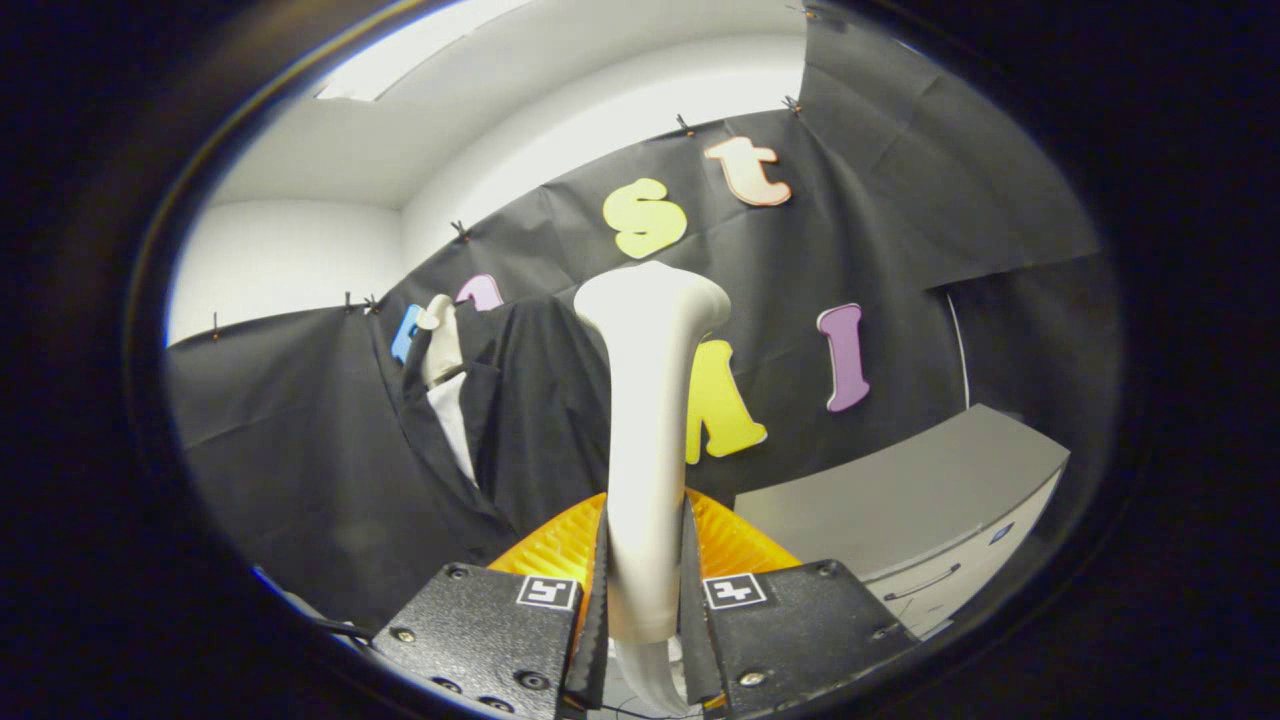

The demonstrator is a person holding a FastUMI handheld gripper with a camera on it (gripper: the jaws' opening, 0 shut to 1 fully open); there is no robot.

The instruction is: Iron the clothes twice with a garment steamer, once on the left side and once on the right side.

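Gripping the garment steamer [648, 430] at frame centre, your gripper [645, 600] has both fingers pressed on its handle; the dark garment [520, 400] hangs centre-left, apparently untouched, so both passes look left

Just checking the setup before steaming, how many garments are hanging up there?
1: a dark jacket over a white shirt hangs against the booth wall, beyond the steamer gripped between the gripper fingers. Others may be hidden behind the steamer.

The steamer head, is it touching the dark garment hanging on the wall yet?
Apart. In the gripper view the gripper is shut on the steamer, whose head stands beside the dark garment, with wall cloth showing between them.
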